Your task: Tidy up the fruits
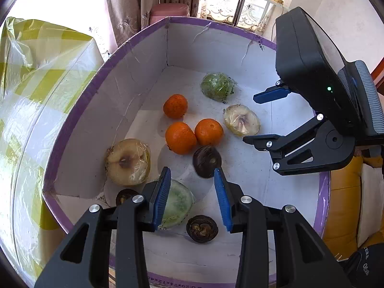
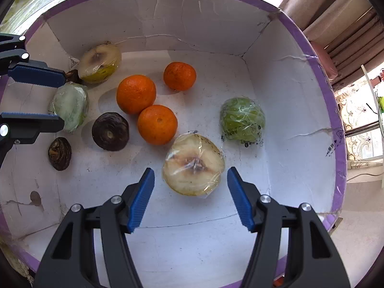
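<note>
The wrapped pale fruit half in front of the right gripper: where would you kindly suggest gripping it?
Probably across the rounded sides of the wrapped pale fruit half, coming from above: it lies cut face up, and the open right gripper already straddles its width.

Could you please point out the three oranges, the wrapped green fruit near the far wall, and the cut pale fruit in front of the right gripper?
three oranges (image 2: 136,94), right wrist view, the largest one's peel.
wrapped green fruit (image 2: 242,118), right wrist view, its wrapped top.
cut pale fruit (image 2: 193,164), right wrist view, its cut face.
</note>
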The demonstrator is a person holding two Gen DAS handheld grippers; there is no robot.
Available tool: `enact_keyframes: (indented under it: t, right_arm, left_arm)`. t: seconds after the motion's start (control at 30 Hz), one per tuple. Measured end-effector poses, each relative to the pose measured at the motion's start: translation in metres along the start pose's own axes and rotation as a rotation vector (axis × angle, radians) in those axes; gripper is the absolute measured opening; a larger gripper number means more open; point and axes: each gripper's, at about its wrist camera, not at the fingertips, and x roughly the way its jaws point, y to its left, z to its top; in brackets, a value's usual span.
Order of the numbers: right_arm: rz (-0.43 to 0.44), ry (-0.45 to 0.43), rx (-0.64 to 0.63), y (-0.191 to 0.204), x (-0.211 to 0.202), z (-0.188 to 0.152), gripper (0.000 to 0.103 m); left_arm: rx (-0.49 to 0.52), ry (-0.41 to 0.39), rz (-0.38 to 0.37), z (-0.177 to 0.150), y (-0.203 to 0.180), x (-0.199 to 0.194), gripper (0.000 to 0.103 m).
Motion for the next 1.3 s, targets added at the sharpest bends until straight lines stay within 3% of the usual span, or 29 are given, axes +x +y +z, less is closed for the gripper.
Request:
enact_keyframes:
  t: [0.2,0.47,0.63,0.87,0.97,1.1,1.3]
  right_arm:
    - [-0.037,-0.063,0.067,-0.009,-0.017,0.002,0.07]
    - [-0.144,-0.208,0.214,-0.01,-0.059,-0.006,0.08]
    - [-0.186,-0.287,0.321,0.001,-0.085,-0.022,0.08]
    - [-0.2,-0.392,0.509,0.018,-0.115,-0.063,0.082]
    - [-0.188,-0.412,0.563,0.026,-0.121,-0.078,0.084]
    - [-0.175,-0.429,0.632,0.033,-0.12,-0.091,0.084]
    - [-0.185,-0.435,0.664,0.027,-0.118,-0.094,0.084]
  left_arm:
    - [-0.056,-0.049,0.026,-0.003,0.005,-0.011,0.053]
    - [-0.246,-0.21,0.06,-0.03,0.015,-0.057,0.088]
    - [-0.392,-0.278,0.044,-0.058,0.013,-0.075,0.088]
    - [-0.547,-0.283,0.054,-0.091,0.013,-0.078,0.088]
    - [-0.553,-0.263,0.076,-0.094,0.011,-0.078,0.088]
    - [-0.516,-0.316,0.12,-0.097,0.001,-0.086,0.092]
    - [-0.503,-0.366,0.077,-0.092,0.001,-0.093,0.092]
